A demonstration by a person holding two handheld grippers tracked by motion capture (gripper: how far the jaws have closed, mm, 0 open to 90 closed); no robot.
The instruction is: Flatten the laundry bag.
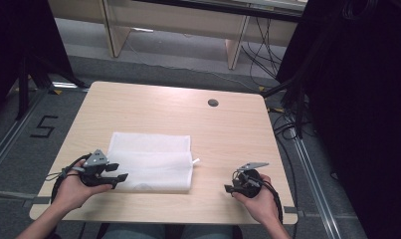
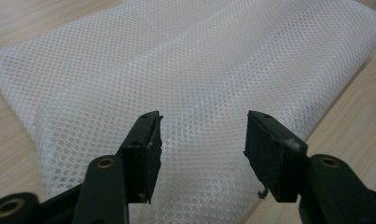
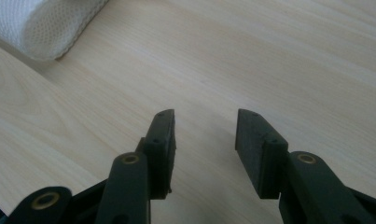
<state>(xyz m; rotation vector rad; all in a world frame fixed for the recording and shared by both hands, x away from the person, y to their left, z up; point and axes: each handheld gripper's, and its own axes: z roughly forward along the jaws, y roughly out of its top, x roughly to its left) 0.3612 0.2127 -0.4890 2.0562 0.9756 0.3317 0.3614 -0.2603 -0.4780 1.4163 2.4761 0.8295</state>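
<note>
A white mesh bag (image 1: pixel 150 160) lies folded flat near the middle of the wooden table (image 1: pixel 228 134). My left gripper (image 1: pixel 119 172) sits at the bag's near left corner, held in a hand, its jaws open. In the left gripper view the mesh bag (image 2: pixel 185 70) spreads out beyond my left gripper (image 2: pixel 202 135), and nothing is pinched between the pads. My right gripper (image 1: pixel 229 188) rests in the other hand at the table's near right, apart from the bag, jaws open. In the right gripper view my right gripper (image 3: pixel 204 140) hovers over bare wood, with a corner of the bag (image 3: pixel 41 25) at top left.
A round cable hole (image 1: pixel 213 103) sits near the table's far edge. Beyond the table stand light wooden furniture legs (image 1: pixel 236 47) and trailing cables on the floor (image 1: pixel 260 55). Dark stands and equipment flank both sides.
</note>
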